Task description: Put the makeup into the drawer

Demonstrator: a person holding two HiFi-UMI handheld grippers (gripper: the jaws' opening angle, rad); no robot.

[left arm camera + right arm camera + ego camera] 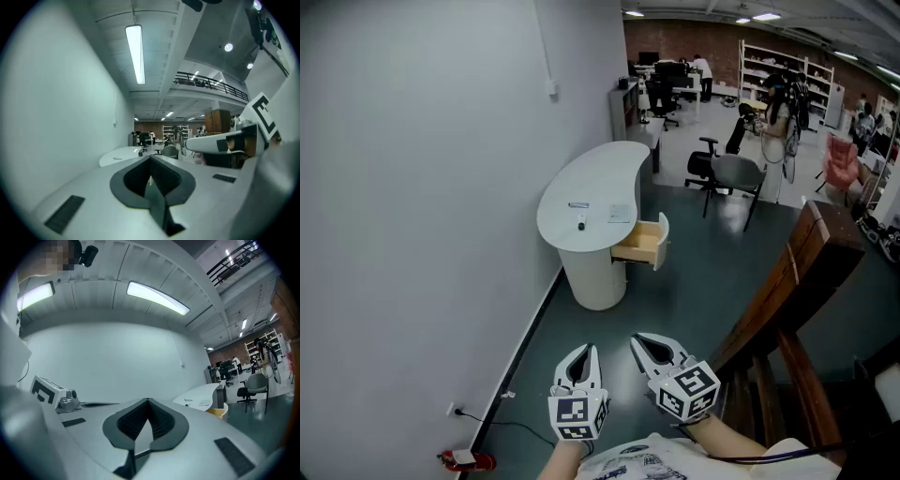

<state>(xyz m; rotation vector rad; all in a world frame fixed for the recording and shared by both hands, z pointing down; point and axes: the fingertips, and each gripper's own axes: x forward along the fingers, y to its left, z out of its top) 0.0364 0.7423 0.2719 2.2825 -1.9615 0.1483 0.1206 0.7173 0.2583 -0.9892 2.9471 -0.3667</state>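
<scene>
The left gripper (581,354) is closed on nothing, and its cube carries a black-and-white square marker. At its twelve o'clock, well apart, stands a white table (600,169). The makeup (579,224) lies on the tabletop as a few small items, too tiny to tell apart. A wooden drawer (642,242) juts open at the table's four o'clock. The right gripper (645,344), at the left one's three o'clock, is also closed and empty.
</scene>
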